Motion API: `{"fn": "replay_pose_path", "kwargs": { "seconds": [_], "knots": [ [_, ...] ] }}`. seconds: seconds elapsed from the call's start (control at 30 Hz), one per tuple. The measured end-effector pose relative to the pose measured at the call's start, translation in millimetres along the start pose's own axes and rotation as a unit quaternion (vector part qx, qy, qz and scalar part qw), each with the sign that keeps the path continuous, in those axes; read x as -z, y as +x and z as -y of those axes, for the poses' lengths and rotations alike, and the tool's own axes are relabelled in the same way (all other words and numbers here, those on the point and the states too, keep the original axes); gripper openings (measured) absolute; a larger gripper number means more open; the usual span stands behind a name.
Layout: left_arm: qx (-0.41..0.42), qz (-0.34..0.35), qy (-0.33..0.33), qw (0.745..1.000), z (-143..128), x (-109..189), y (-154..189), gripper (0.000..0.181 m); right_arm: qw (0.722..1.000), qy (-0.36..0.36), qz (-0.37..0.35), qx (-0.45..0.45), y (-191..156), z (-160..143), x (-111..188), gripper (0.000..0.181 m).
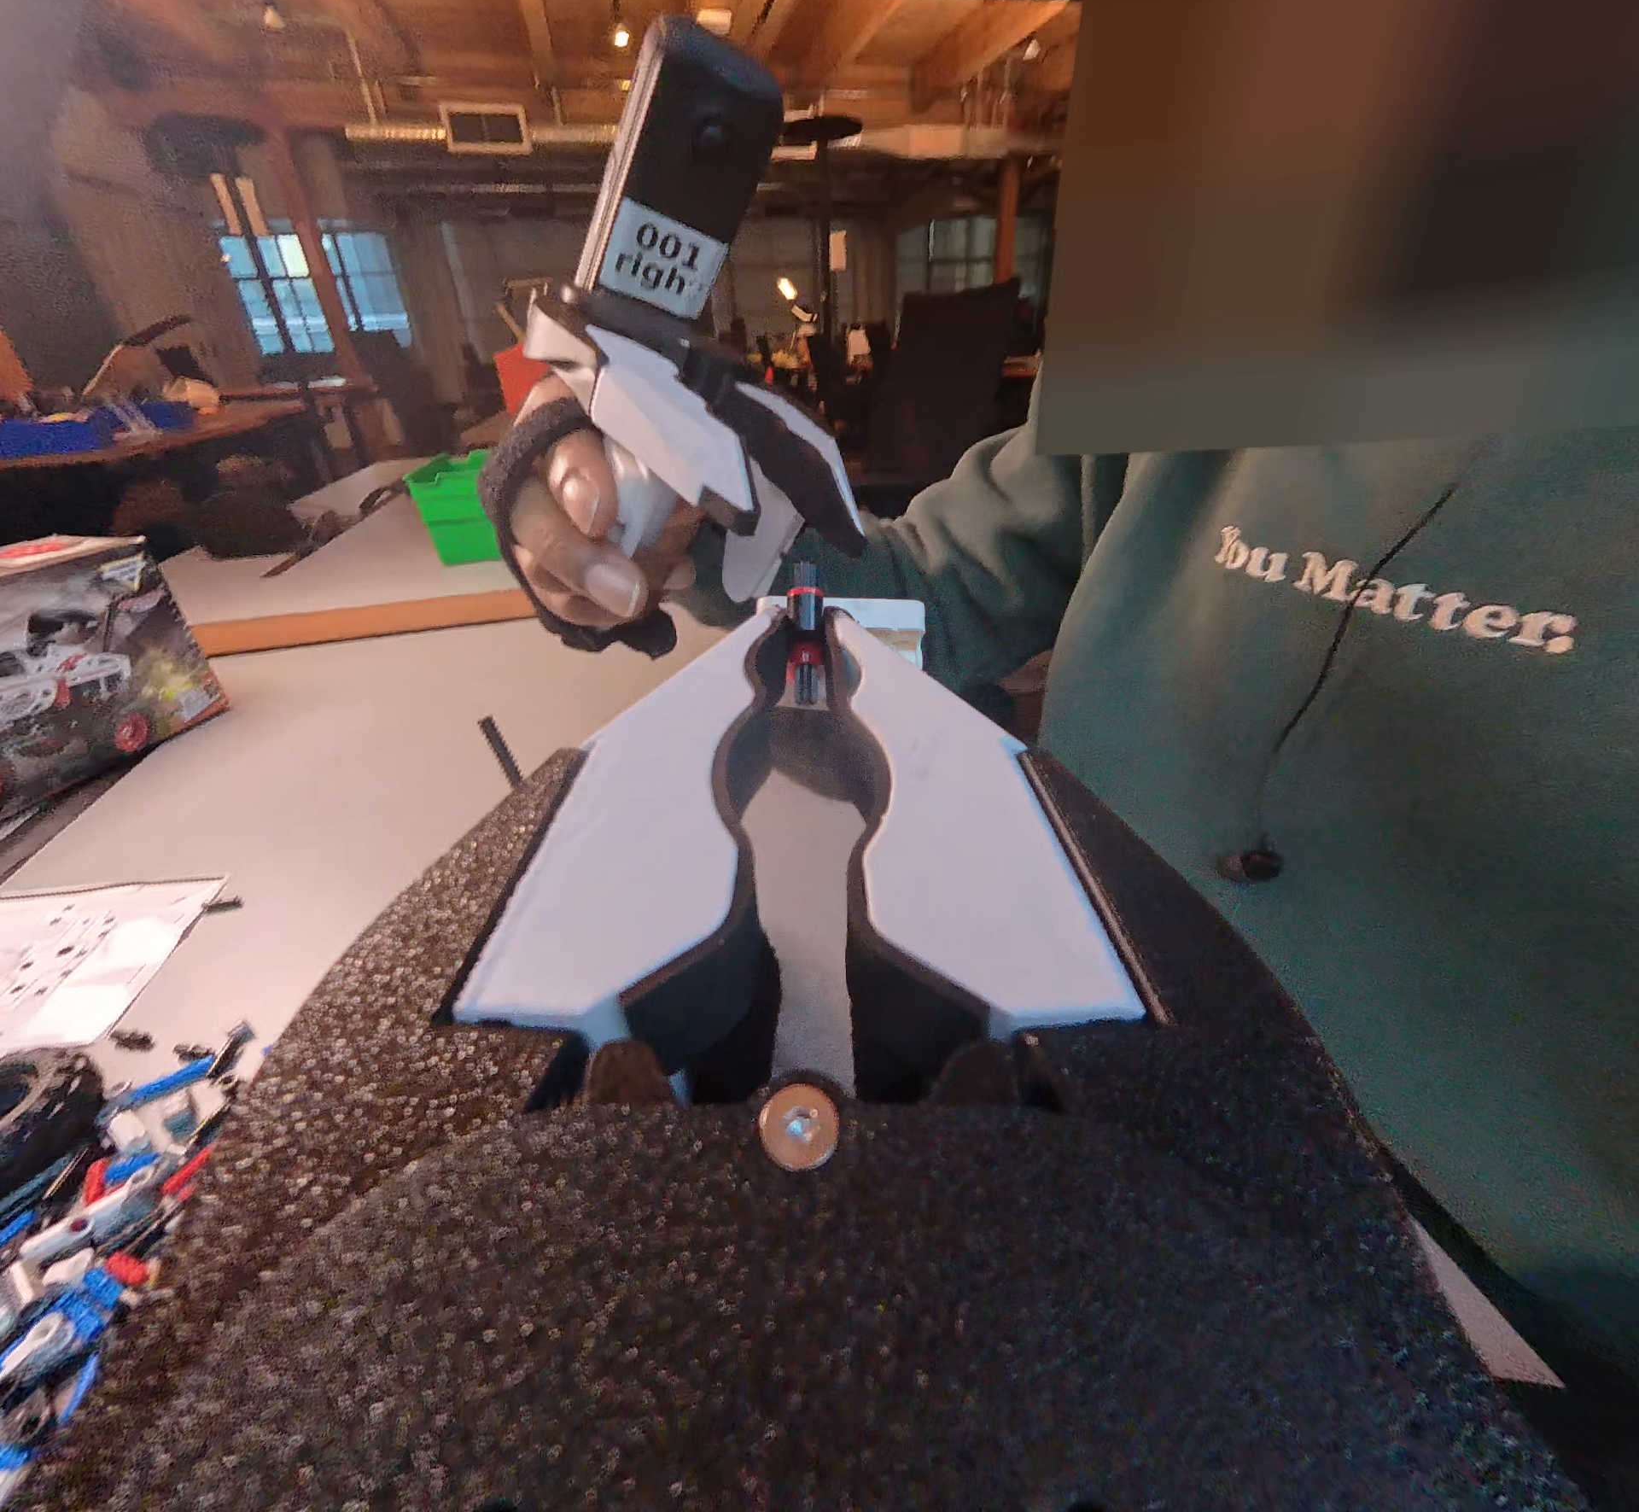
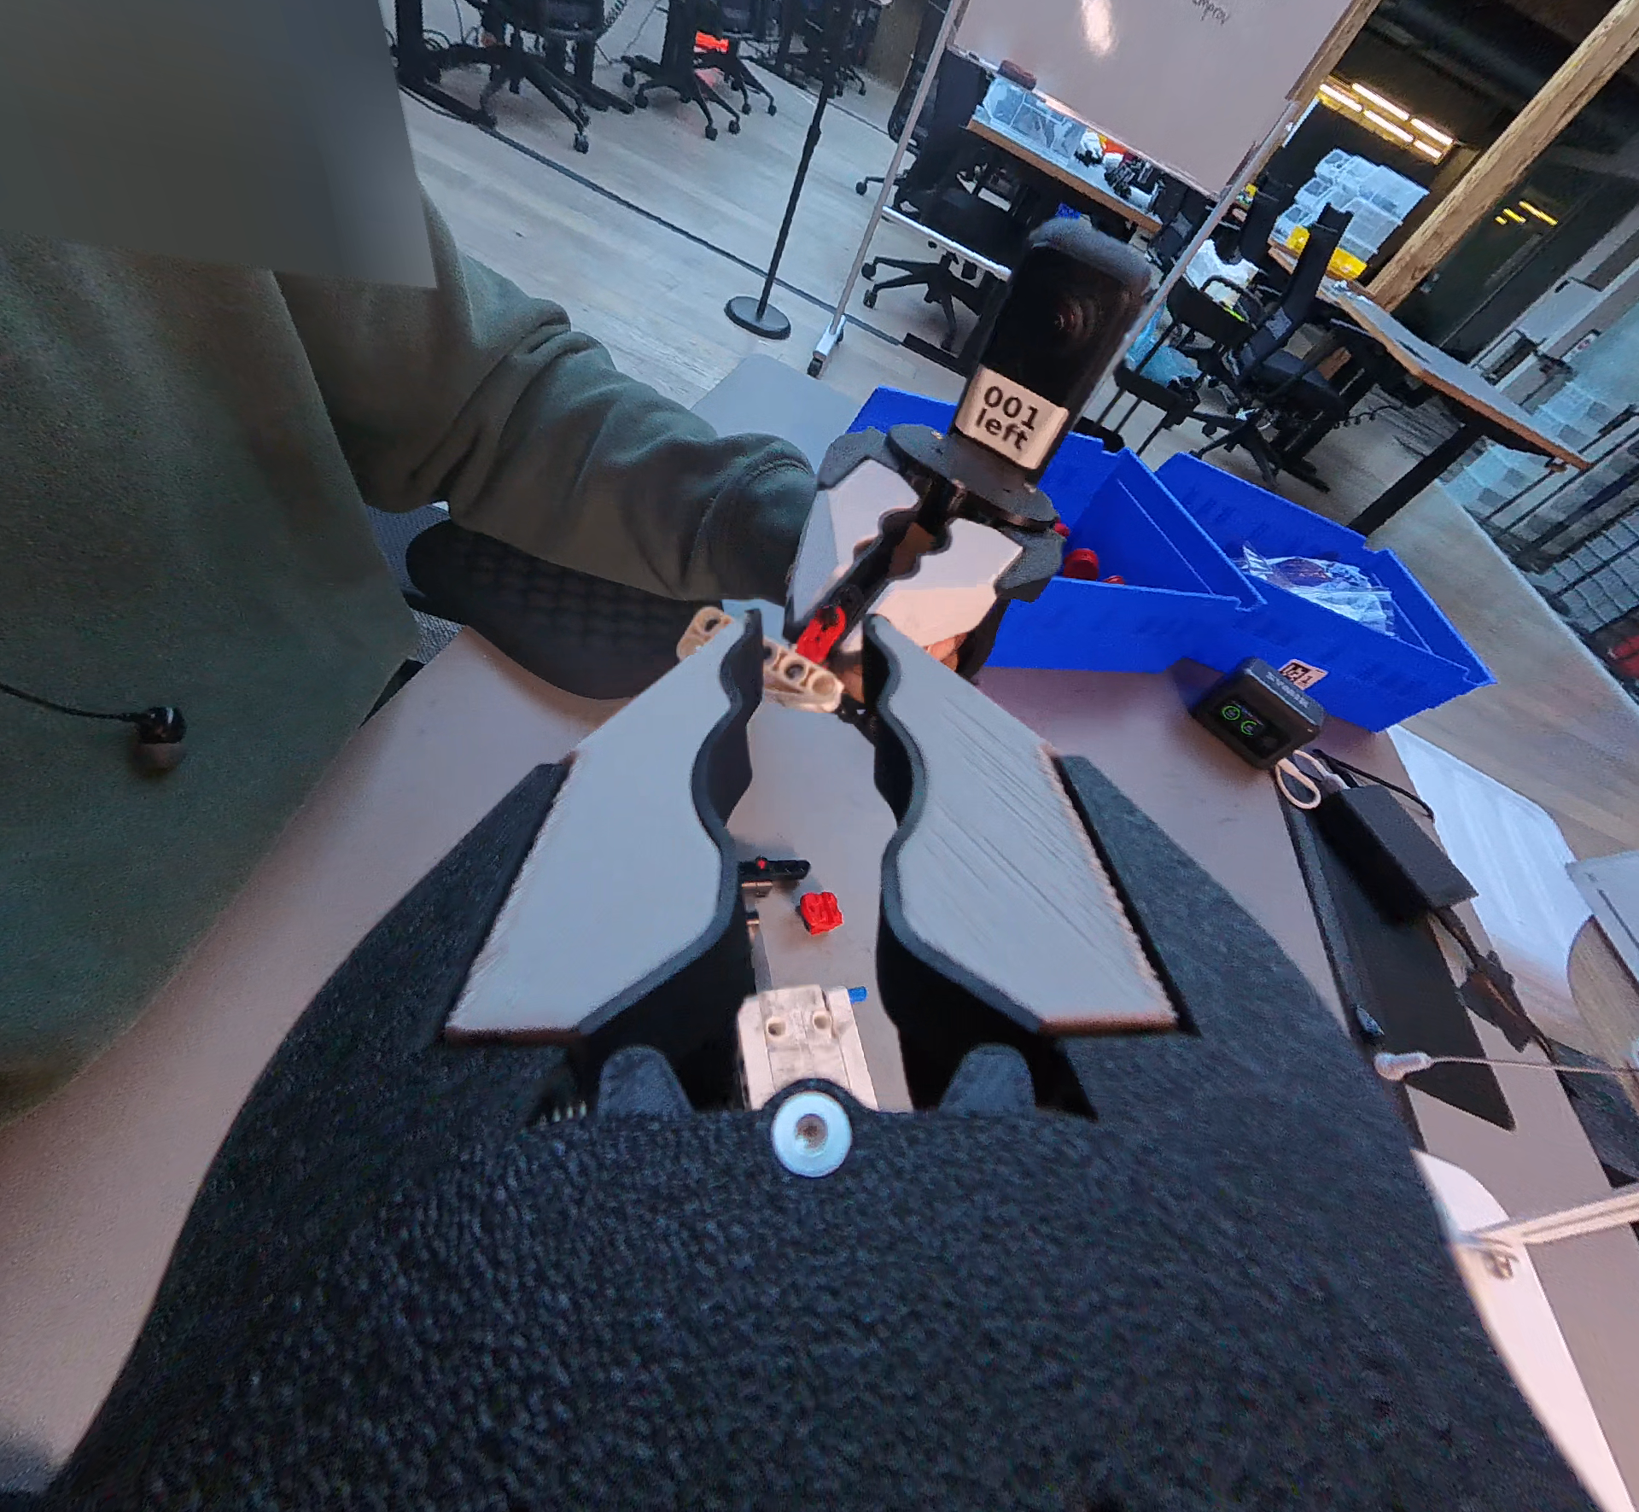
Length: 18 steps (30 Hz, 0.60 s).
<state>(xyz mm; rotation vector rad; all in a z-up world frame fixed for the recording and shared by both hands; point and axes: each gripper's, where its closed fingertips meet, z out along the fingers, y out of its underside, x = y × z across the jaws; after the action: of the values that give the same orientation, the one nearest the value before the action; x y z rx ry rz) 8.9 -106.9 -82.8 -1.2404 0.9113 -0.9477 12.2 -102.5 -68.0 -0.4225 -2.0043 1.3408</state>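
The left gripper is closed at its tips on a small black axle with red bushings, held clear of the grey table. The right gripper is part-open; a beige perforated beam lies between its tips, though contact appears uncertain. The two grippers meet tip to tip. On the table below lie a loose red connector and a white block. Blue bins stand behind; a toy box and loose bricks lie at the left.

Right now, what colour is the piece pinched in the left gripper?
Black axle with red connectors, clearest in the left wrist view.
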Motion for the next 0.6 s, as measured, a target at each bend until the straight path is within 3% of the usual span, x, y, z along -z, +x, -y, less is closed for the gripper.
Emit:
{"fn": "replay_pose_path", "kwargs": {
  "seconds": [0.23, 0.6],
  "knots": [
    [-0.021, 0.075, -0.119, 0.99, -38, -12, -21, 0.007, 0.997, -0.068, 0.008, -0.033, 6, -42, 2, 0.011],
    [-0.03, 0.128, -0.18, 0.975, -51, -8, -35, 0.007, 0.993, -0.111, -0.003, -0.028, 9, -63, -1, 0.004]
  ]
}}
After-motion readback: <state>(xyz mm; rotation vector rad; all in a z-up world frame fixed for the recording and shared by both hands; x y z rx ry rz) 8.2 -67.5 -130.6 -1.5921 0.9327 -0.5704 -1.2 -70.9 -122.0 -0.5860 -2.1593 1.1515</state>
